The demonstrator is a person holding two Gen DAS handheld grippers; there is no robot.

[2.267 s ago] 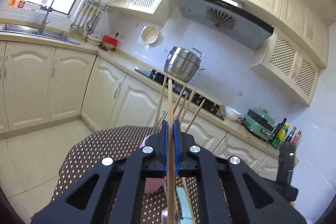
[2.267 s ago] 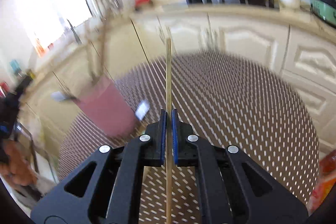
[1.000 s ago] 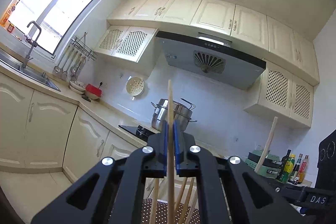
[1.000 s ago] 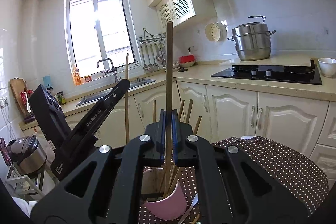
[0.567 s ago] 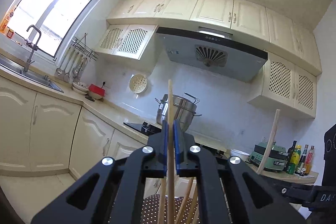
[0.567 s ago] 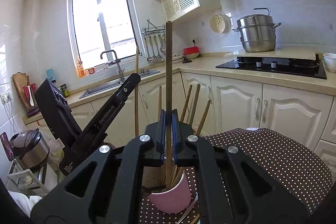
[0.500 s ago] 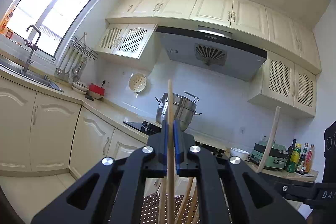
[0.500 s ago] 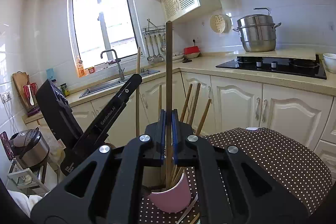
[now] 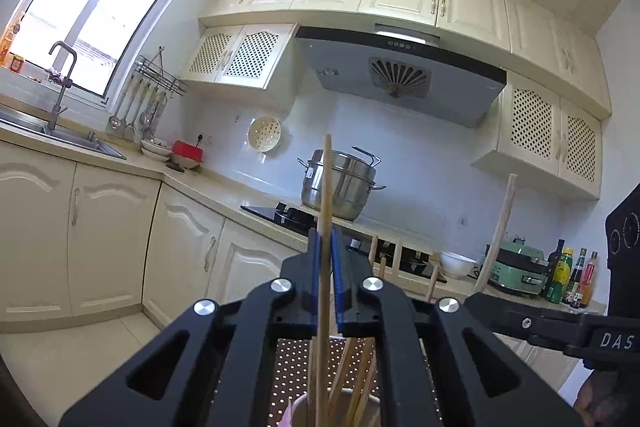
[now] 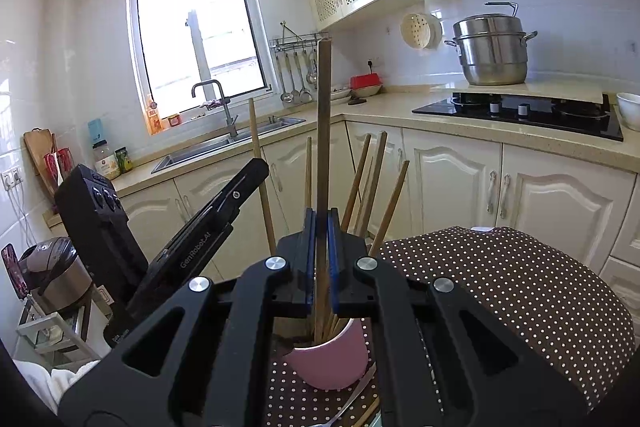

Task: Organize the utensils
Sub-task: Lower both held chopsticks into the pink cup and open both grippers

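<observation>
Lowered, both chopsticks (image 10: 323, 131) stand upright in cup (image 10: 332, 363).

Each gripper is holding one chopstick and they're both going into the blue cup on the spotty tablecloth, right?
Almost. The cup is pink, not blue; the right wrist view shows it clearly. The rest holds: the left gripper pinches a pale chopstick and the right gripper a darker chopstick, both reaching down into that cup on the spotty tablecloth.
</observation>
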